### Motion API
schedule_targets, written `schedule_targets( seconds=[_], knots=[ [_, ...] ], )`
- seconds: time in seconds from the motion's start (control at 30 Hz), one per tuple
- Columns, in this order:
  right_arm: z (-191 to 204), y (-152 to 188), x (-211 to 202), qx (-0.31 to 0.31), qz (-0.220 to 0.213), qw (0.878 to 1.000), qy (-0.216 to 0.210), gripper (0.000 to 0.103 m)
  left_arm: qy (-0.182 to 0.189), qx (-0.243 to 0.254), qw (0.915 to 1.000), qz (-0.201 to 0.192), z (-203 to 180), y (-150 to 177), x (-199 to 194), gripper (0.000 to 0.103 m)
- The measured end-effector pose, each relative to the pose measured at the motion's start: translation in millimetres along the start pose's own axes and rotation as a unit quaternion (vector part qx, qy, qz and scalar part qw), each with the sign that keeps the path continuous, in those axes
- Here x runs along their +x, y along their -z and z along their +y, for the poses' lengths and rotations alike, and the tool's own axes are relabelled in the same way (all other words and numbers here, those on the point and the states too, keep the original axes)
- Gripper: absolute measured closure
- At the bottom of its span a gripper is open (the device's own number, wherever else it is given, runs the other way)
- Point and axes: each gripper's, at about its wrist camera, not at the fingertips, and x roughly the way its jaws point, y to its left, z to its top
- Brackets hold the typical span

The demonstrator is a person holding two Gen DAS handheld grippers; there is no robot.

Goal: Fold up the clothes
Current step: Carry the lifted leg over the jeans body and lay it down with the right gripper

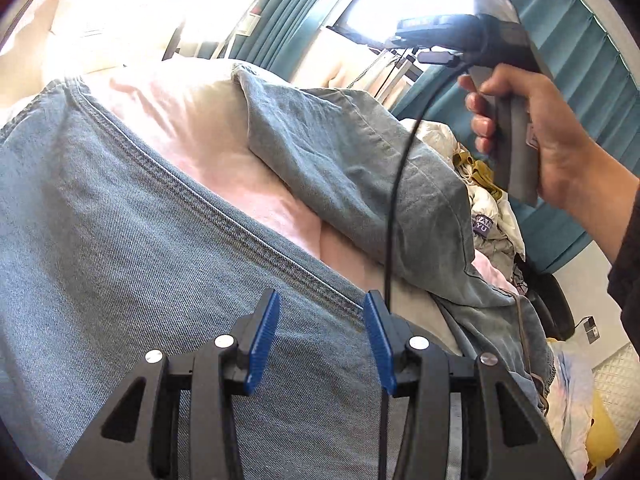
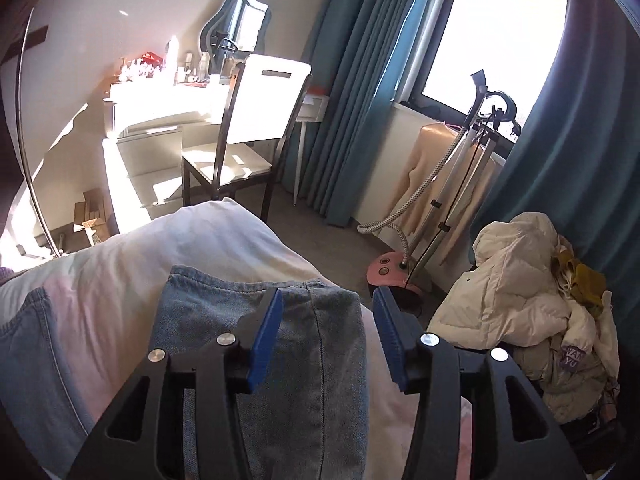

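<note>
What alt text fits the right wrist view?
The right gripper, blue-padded fingers apart and gripping nothing, hovers over a faded blue denim jeans leg lying on a pale pink and white duvet. Beyond are a white-backed chair, teal curtains, a pink-based garment steamer and a cream puffer jacket.

Each gripper, the left gripper [image 1: 320, 344] and the right gripper [image 2: 328, 340], has black angular arms with ribbed blue pads [image 1: 262, 344] lining the jaws' inner faces. Round silver screws [image 1: 223, 341] sit just behind the pads. A thin black cable [image 1: 394, 208] hangs from the grey handle [image 1: 516, 148], gripped by a hand [image 1: 536, 136] in a dark sleeve [image 1: 626, 264].
</note>
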Motion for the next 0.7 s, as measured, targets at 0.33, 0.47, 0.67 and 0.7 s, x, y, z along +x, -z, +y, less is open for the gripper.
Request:
schedule_targets(
  seconds=[0.33, 0.47, 0.67, 0.7],
  knots=[
    [-50.0, 97.3, -58.5, 0.096, 0.095, 0.990, -0.039, 0.042, 0.006, 0.003, 0.9999, -0.016, -5.7, -2.4, -15.1, 0.058],
    [-44.0, 136.5, -52.5, 0.099, 0.127, 0.986, -0.048, 0.042, 0.012, -0.006, 0.9999, -0.010, -2.2, -1.5, -17.7, 0.058],
    [-27.2, 151.8, -37.5, 0.078, 0.139, 0.986, -0.043, 0.082, 0.012, 0.009, 0.9998, -0.011, -6.7, 4.7, -19.3, 0.058],
    [-24.0, 148.8, -34.5, 0.070, 0.142, 0.987, -0.041, 0.087, 0.012, 0.008, 0.9998, -0.010, -6.1, 4.8, -17.4, 0.058]
  ],
)
